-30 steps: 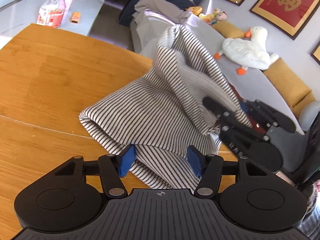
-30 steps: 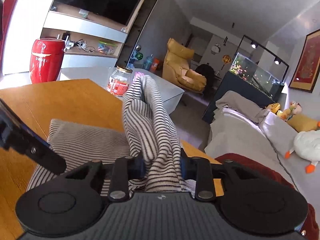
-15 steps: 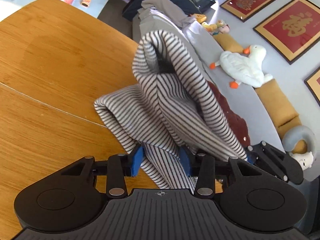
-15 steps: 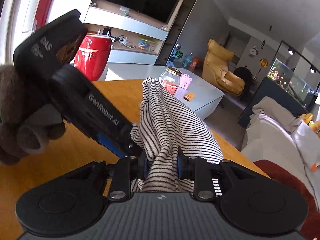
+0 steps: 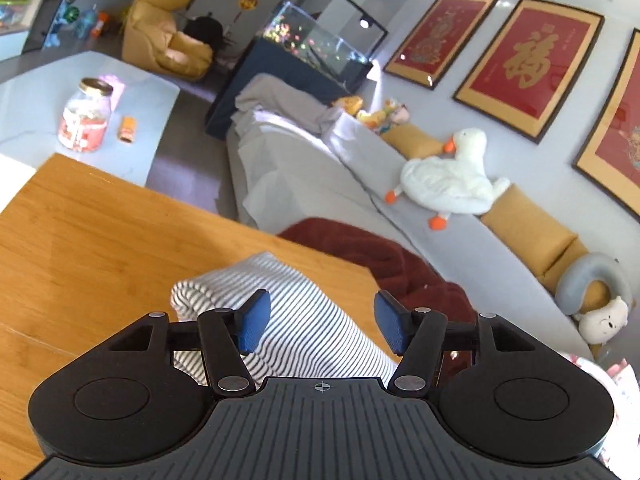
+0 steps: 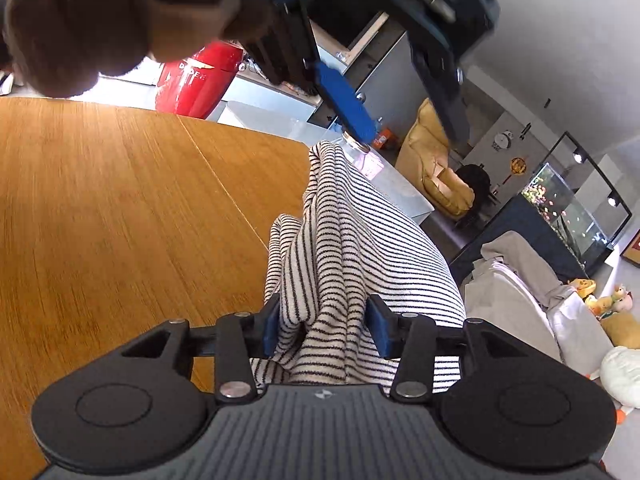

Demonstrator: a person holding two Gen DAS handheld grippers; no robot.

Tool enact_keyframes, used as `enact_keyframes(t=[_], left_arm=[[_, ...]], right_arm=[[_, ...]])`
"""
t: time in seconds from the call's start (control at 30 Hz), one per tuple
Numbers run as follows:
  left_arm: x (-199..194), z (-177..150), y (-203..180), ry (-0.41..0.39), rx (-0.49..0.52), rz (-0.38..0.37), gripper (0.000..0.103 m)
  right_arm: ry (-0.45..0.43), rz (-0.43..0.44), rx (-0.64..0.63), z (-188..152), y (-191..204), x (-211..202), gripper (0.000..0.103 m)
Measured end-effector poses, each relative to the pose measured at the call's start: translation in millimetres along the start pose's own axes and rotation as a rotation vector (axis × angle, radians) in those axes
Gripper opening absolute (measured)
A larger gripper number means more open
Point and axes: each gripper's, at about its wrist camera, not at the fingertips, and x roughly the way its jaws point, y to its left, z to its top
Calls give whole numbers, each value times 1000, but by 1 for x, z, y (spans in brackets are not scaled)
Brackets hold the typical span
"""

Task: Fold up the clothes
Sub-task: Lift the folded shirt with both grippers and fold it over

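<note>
The right gripper (image 6: 324, 326) is being kept clamped on a bunched fold of the striped garment (image 6: 352, 248), while the left gripper (image 5: 318, 326) is being held with its jaws spread and nothing between them, just above the same garment. The garment is being supported at the desk's (image 5: 100, 248) edge nearest the sofa (image 5: 320, 168), partly gathered. Folding is judged as being barely begun: flattening and the actual folds are still being awaited.

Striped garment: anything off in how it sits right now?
Yes. The striped garment is bunched, not flat: the right gripper clamps a thick wad, while the left gripper is open above it. One edge reaches the wooden table rim.
</note>
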Motion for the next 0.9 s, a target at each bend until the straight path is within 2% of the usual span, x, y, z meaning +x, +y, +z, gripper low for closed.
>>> enact_keyframes(t=[0.03,0.07,0.13,0.2,0.23,0.27,0.3,0.43,0.5,0.53,0.63,0.73,0.83,0.9], left_arm=[[14,-5,5,37,-12,20,59],[25,-9,11,65,-26,35,56],[34,-17,23,83,-56,43,54],[30,-21,31,76,-77,21,54],[28,-22,33,75,-83,15,54],[26,-23,34,77,-78,15,54],[25,-24,35,80,-68,17,54],[24,-29,34,78,-30,31,55],[23,-31,31,76,-17,38,56],[23,-31,31,76,-11,42,56],[21,-31,32,82,-7,44,56],[19,-32,35,93,0,45,56],[21,-30,36,101,18,46,56],[21,-30,34,104,40,48,56]], right_arm=[[-4,12,6,0,-5,-1,53],[-9,33,28,-2,-12,-5,62],[-19,78,79,-4,-28,-13,76],[-39,128,179,-8,-54,-26,89],[-55,148,242,-10,-69,-32,92],[-71,167,308,-12,-85,-36,100],[-89,184,379,-14,-102,-39,103],[-135,178,634,-26,-163,-23,103],[-110,149,689,-37,-179,-2,103],[-70,134,697,-45,-183,12,103],[71,134,696,-64,-174,49,103],[96,207,795,-74,-154,54,103],[96,183,846,-78,-133,34,103],[102,215,862,-78,-130,25,103]])
